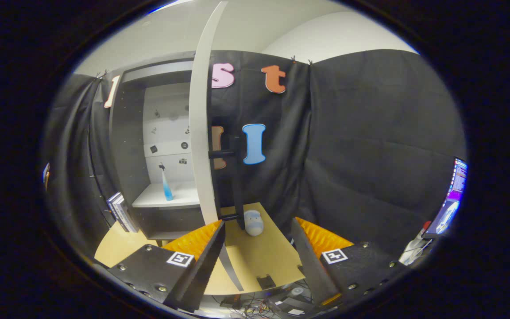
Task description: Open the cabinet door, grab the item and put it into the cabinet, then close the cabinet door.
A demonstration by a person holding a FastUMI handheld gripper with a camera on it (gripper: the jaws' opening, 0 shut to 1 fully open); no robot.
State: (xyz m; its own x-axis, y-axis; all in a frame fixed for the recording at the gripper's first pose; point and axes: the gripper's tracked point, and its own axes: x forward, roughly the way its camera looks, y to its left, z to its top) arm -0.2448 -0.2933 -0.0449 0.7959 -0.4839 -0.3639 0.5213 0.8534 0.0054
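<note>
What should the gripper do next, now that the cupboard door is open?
Probably reach forward and down to the small pale toy on the wooden table. The cabinet door already stands open, edge-on, and a blue bottle is on the shelf inside. The gripper is open and holds nothing, and the toy lies just ahead of its fingers, so grabbing it seems next.

The light is dim and comes from above. The cabinet door (199, 133) bends strongly from fisheye distortion. Edges look soft.
</note>
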